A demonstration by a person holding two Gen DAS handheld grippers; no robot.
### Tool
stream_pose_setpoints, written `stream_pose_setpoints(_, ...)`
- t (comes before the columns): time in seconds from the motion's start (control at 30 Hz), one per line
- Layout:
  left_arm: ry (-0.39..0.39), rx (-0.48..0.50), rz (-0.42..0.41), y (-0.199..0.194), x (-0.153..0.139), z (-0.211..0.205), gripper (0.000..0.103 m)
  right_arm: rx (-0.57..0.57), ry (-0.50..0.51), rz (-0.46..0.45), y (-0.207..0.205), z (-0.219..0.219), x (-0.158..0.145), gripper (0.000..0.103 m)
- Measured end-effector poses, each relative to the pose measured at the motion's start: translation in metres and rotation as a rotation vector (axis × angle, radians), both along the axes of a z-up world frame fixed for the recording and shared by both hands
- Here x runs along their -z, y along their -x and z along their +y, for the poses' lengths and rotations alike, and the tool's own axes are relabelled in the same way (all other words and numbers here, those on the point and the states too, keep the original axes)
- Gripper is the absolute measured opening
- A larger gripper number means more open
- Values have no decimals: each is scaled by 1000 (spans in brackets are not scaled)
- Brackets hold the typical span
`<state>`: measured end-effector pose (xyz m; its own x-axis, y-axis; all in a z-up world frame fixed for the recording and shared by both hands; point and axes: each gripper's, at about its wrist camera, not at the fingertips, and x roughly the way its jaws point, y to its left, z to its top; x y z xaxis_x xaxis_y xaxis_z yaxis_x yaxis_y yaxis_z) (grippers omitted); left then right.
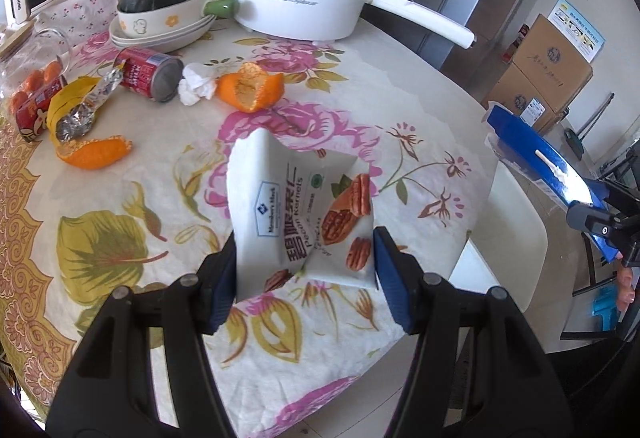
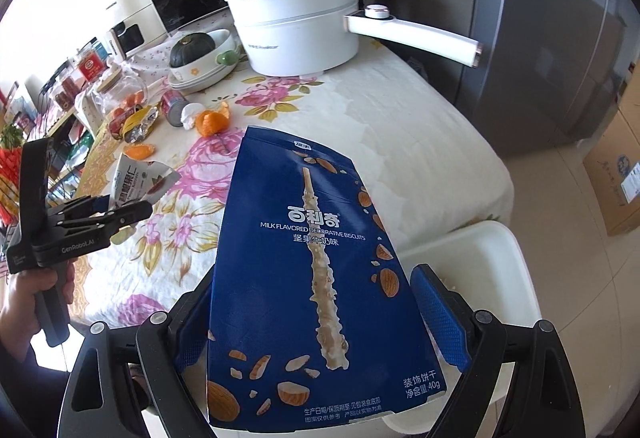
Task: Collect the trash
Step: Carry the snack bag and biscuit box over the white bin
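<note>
Your left gripper [image 1: 304,262] clamps the white pecan wrapper [image 1: 296,206] just above the floral tablecloth [image 1: 120,198]. Your right gripper [image 2: 316,322] grips the blue biscuit box [image 2: 308,278], its fingers wide, over the white bin [image 2: 480,258].

Both tools share one build: black plastic arms with round silver screws at the joints, each ending in a blue pad with a fine ribbed texture. The left tool [image 1: 304,270] has a white "GenRobot.AI" marking on its black side, visible from the right tool [image 2: 312,318].
</note>
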<state>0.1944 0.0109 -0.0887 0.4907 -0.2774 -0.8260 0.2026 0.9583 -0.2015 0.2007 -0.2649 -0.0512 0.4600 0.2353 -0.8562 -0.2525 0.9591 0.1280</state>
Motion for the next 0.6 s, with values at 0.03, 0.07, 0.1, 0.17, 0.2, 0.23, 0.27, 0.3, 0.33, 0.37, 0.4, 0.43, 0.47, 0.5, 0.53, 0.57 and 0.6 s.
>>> stream_pose_setpoints(0.03,0,9,-1,0,0,-6,63,7,2,1,1,-4,0,92)
stream_pose_setpoints(0.07,4,19,-2,0,0,-13,63,13,3,2,2,-8,0,92)
stream_pose_setpoints(0.1,8,28,-3,0,-1,-18,63,21,5,3,3,-13,0,92)
stream_pose_setpoints(0.17,15,46,-4,0,-1,-31,63,36,8,7,4,-22,1,92)
stream_pose_setpoints(0.2,19,57,-4,0,-1,-38,63,43,10,9,5,-26,1,92)
stream_pose_setpoints(0.23,21,66,-5,0,-1,-45,63,51,13,11,6,-31,2,92)
stream_pose_setpoints(0.27,24,77,-6,1,-1,-52,63,58,15,13,7,-36,2,92)
stream_pose_setpoints(0.3,26,87,-6,1,-1,-59,63,66,17,15,9,-41,3,92)
stream_pose_setpoints(0.33,29,97,-7,2,-1,-67,63,73,19,17,10,-46,3,92)
stream_pose_setpoints(0.37,32,108,-8,2,-1,-74,63,80,22,19,11,-51,4,92)
stream_pose_setpoints(0.4,36,119,-9,3,-1,-81,63,87,26,21,12,-56,4,92)
stream_pose_setpoints(0.43,40,130,-9,4,-1,-88,63,94,30,22,13,-62,5,92)
stream_pose_setpoints(0.47,44,142,-10,5,-2,-95,63,101,34,24,14,-67,6,92)
stream_pose_setpoints(0.5,47,154,-11,6,-1,-103,63,107,38,26,15,-72,7,92)
stream_pose_setpoints(0.53,50,166,-11,7,-1,-110,63,115,43,29,17,-78,8,92)
stream_pose_setpoints(0.57,53,178,-11,8,-1,-118,63,122,47,32,18,-83,9,92)
stream_pose_setpoints(0.6,55,191,-10,9,0,-126,63,131,51,36,20,-89,11,92)
